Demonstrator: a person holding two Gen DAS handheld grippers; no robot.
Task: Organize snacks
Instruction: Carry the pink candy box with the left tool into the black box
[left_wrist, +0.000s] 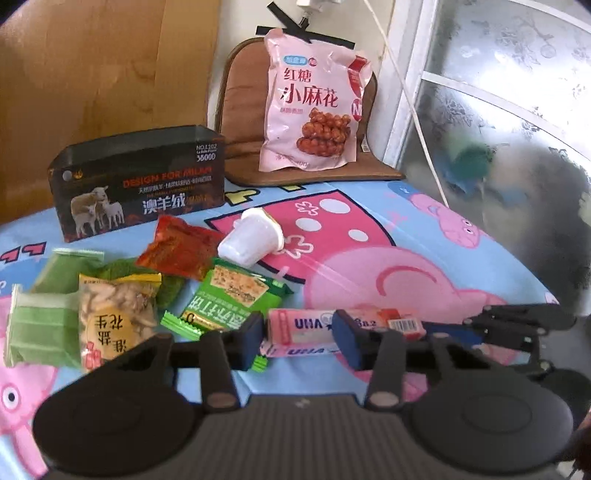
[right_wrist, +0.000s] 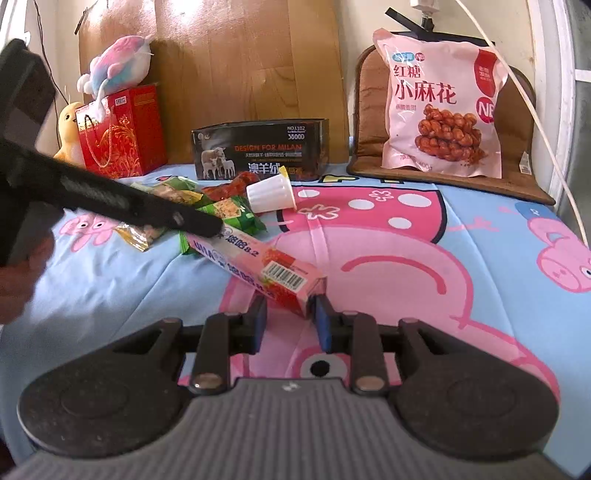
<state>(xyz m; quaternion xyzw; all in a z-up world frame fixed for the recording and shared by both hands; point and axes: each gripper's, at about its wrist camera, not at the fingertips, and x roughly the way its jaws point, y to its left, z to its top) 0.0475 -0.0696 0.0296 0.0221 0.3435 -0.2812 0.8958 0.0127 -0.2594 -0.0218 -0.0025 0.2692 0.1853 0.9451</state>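
A long pink UHA candy box (left_wrist: 295, 326) (right_wrist: 258, 266) lies on the cartoon-print cloth. My left gripper (left_wrist: 299, 338) has its blue pads on either side of the box's one end; they seem closed on it. My right gripper (right_wrist: 290, 314) has its pads around the box's barcode end, close to touching. Small snack packets lie in a heap: a green cracker pack (left_wrist: 225, 299), a yellow peanut pack (left_wrist: 114, 314), green packs (left_wrist: 44, 325), a red pack (left_wrist: 177, 247) and a white jelly cup (left_wrist: 253, 236) (right_wrist: 271, 194). An open black box (left_wrist: 136, 184) (right_wrist: 258, 151) stands behind them.
A big pink bag of fried twists (left_wrist: 314, 99) (right_wrist: 439, 107) leans on a brown cushion (right_wrist: 373, 110) at the back. A red gift bag (right_wrist: 118, 133) with plush toys (right_wrist: 118, 62) stands at the back left. A white cord (right_wrist: 546, 122) hangs by the window at right.
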